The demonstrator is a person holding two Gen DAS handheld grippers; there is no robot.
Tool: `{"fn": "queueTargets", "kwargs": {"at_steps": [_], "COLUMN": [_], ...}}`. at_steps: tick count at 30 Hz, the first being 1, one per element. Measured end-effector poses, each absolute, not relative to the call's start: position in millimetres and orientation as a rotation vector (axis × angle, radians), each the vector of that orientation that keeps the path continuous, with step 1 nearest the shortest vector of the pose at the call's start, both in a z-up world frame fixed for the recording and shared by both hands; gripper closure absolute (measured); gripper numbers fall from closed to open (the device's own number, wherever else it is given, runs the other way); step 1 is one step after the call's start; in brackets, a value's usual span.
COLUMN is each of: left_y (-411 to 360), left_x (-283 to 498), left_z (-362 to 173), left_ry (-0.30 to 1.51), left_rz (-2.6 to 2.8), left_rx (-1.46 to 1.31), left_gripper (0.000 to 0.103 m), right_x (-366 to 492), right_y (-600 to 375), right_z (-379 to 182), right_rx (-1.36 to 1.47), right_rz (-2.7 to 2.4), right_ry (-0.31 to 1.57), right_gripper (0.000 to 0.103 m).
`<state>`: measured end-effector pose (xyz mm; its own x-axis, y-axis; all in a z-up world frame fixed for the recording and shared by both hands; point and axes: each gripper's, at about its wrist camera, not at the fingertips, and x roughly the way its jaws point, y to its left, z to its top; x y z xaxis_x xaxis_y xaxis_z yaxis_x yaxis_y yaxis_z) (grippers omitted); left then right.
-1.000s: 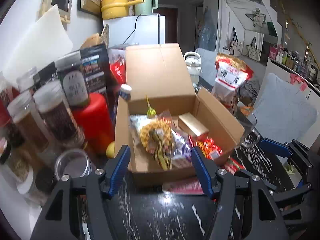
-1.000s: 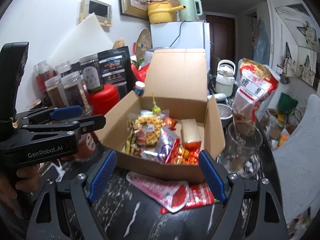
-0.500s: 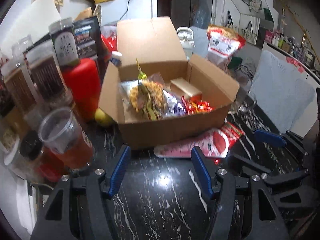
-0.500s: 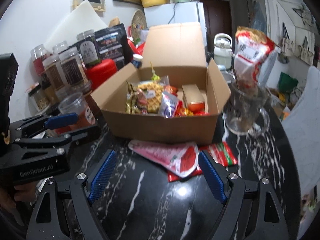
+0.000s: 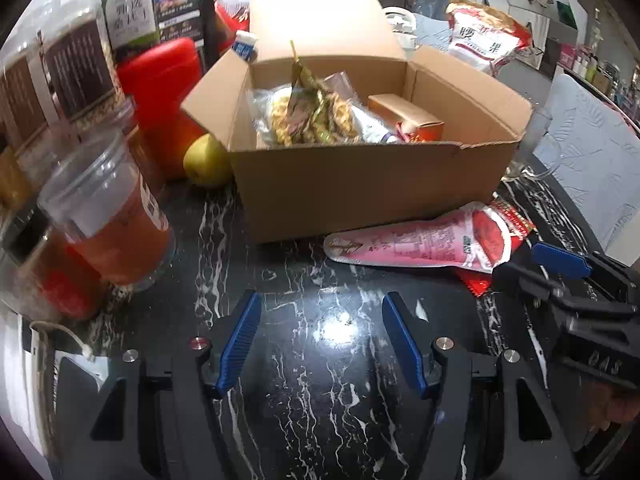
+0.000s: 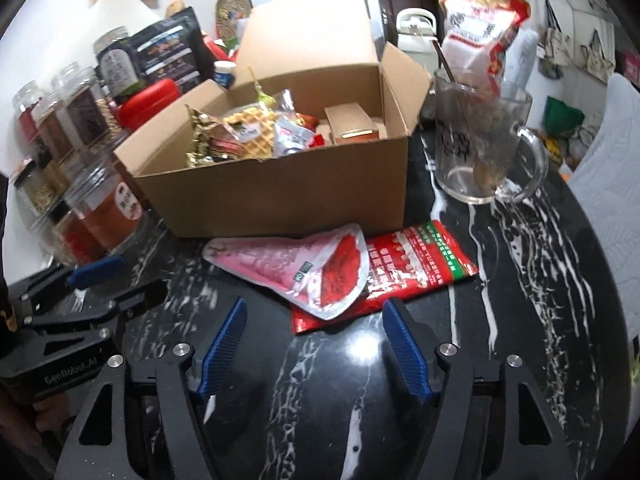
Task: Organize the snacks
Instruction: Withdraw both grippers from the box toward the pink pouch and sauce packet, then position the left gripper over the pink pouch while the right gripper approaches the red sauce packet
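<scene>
Both grippers hover over the black marble desk (image 5: 320, 360) with nothing in them. The left gripper (image 5: 320, 344) has its jaws released, and the right gripper (image 6: 312, 344) has just been closing a bit, jaws empty. The pink snack pouch (image 6: 304, 264) lies on a red packet (image 6: 420, 264), right against the open cardboard box (image 6: 280, 192) of snacks.

The black surface (image 6: 520, 320) has white marble veining, the box (image 6: 280, 196) is plain brown, the pouch (image 6: 304, 264) just beyond the blue-padded right tool (image 6: 312, 344) is pink and red, overlapping a red packet (image 6: 424, 260) with white and green print.
</scene>
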<state>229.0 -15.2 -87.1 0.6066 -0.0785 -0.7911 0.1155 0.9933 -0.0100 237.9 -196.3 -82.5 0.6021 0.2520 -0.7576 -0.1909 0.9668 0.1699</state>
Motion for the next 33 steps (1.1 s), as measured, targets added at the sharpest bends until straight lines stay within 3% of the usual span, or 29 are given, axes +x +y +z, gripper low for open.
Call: {"fn": "queueTargets", "kwargs": {"at_steps": [7, 9, 11, 12, 15, 22, 24, 26, 27, 33], "left_y": [-9.7, -8.6, -7.8, -7.3, -6.3, -2.3, -1.8, -0.6, 0.8, 13.3], "left_x": [238.6, 240.6, 242.8, 243.6, 244.2, 236.5, 234.3, 231.9, 230.6, 228.9], "left_z": [-99.0, -98.6, -98.8, -98.4, -95.9, -89.1, -88.1, -87.4, -87.0, -85.1], "left_ry": [0.937, 0.939, 0.940, 0.941, 0.938, 0.933, 0.931, 0.929, 0.927, 0.922], "left_rz": [-0.096, -0.091, -0.090, -0.089, -0.092, -0.102, -0.099, -0.091, -0.087, -0.056], "left_rx": [0.020, 0.015, 0.011, 0.009, 0.002, -0.015, -0.006, 0.003, 0.001, -0.025], "left_gripper": [0.040, 0.040, 0.040, 0.040, 0.040, 0.040, 0.040, 0.040, 0.040, 0.040], "right_x": [259.7, 264.7, 267.5, 267.9, 263.9, 250.4, 253.4, 257.7, 259.1, 272.9], "right_y": [-199.8, -200.3, -199.7, -199.8, -202.4, -198.3, -193.8, -191.7, -190.9, -174.4], "right_z": [-94.2, -96.9, -97.9, -97.8, -97.2, -96.6, -97.6, -99.5, -99.1, -101.2], "right_rx": [0.098, 0.103, 0.099, 0.099, 0.134, 0.124, 0.093, 0.082, 0.089, 0.041], "right_rz": [0.266, 0.272, 0.265, 0.268, 0.294, 0.340, 0.323, 0.314, 0.322, 0.334], "right_ry": [0.919, 0.930, 0.936, 0.940, 0.934, 0.930, 0.929, 0.937, 0.926, 0.916], "right_gripper": [0.045, 0.059, 0.090, 0.096, 0.102, 0.101, 0.091, 0.050, 0.045, 0.047]}}
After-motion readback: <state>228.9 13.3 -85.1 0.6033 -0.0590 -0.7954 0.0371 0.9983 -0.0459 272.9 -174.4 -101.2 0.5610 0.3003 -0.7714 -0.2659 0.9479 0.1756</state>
